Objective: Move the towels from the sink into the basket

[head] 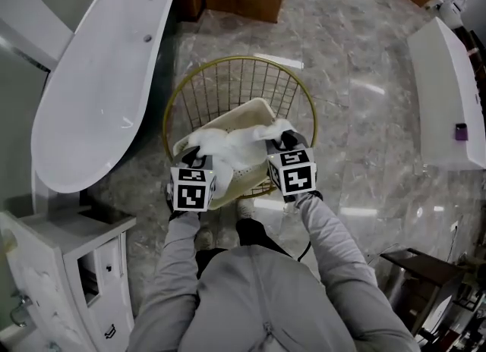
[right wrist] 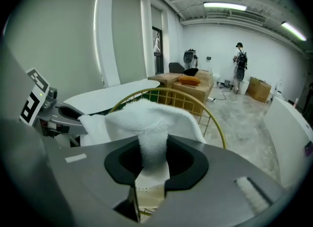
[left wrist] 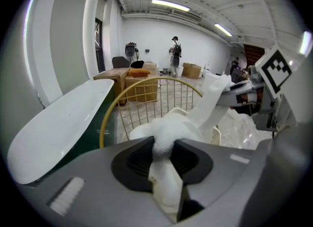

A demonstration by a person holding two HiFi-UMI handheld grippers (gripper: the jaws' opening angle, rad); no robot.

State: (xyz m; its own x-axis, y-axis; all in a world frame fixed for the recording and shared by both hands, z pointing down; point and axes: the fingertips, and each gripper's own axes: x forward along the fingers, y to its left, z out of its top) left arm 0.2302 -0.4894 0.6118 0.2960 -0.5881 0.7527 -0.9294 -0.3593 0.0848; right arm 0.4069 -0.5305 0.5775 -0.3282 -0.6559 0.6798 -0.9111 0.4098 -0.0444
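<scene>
Marble floor [head: 364, 62] carries a white freestanding bathtub [head: 99, 85], with a gold wire basket [head: 228, 61] just beside it. A cream liner [head: 262, 108] sits inside the basket. One white towel [head: 237, 143] is stretched over the liner between both grippers. Left gripper [head: 199, 159]: jaws pinching one end of the towel. Right gripper [head: 286, 141]: jaws clamped on the other end.

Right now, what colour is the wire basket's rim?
Gold. The basket rim shows best in the head view.
</scene>
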